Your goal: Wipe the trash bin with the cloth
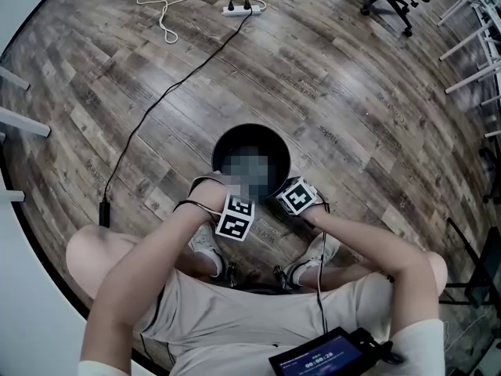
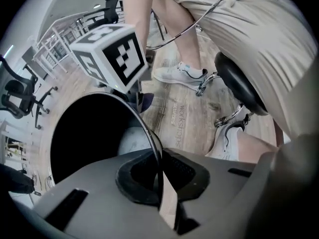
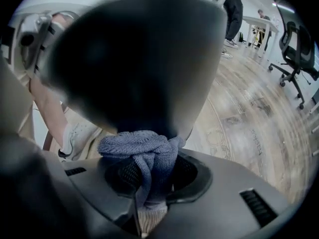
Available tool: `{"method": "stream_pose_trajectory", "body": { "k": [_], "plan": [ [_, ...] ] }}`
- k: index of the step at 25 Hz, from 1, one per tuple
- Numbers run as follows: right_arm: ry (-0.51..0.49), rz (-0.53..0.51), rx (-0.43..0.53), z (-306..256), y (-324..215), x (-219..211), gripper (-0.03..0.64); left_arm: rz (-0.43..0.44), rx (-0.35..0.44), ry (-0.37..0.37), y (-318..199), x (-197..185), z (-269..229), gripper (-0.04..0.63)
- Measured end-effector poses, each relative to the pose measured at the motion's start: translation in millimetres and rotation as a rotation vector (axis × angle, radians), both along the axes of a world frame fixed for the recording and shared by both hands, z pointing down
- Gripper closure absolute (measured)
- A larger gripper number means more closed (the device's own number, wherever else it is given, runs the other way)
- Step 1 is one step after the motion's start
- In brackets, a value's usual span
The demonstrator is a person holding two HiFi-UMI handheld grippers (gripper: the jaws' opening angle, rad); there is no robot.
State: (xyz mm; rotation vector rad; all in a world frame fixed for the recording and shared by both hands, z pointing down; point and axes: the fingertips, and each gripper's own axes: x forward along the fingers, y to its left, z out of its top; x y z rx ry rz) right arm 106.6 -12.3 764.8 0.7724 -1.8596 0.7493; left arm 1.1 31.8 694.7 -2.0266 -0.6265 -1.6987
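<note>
Our left gripper (image 2: 160,180) pinches the rim of the round black trash bin (image 2: 82,138), right gripper (image 3: 149,180) clamps blue-grey knitted cloth (image 3: 137,146); hard wiping may tip it.

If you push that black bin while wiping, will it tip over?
Probably light: the bin has a thin wall where the left gripper pinches its rim. On the smooth wood floor it might slide or tip without that grip. It seems stiff: the pinched rim looks round.
</note>
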Motion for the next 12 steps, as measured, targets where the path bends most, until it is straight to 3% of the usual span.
{"method": "stream_pose_trajectory", "body": {
  "k": [7, 12],
  "plan": [
    [0.081, -0.031, 0.042, 64, -5, 17, 0.517, -0.111, -0.120, 0.045, 17, 19, -3, 0.561],
    [0.074, -0.017, 0.037, 105, -5, 19, 0.517, -0.111, -0.111, 0.046, 17, 23, -3, 0.557]
  ]
}}
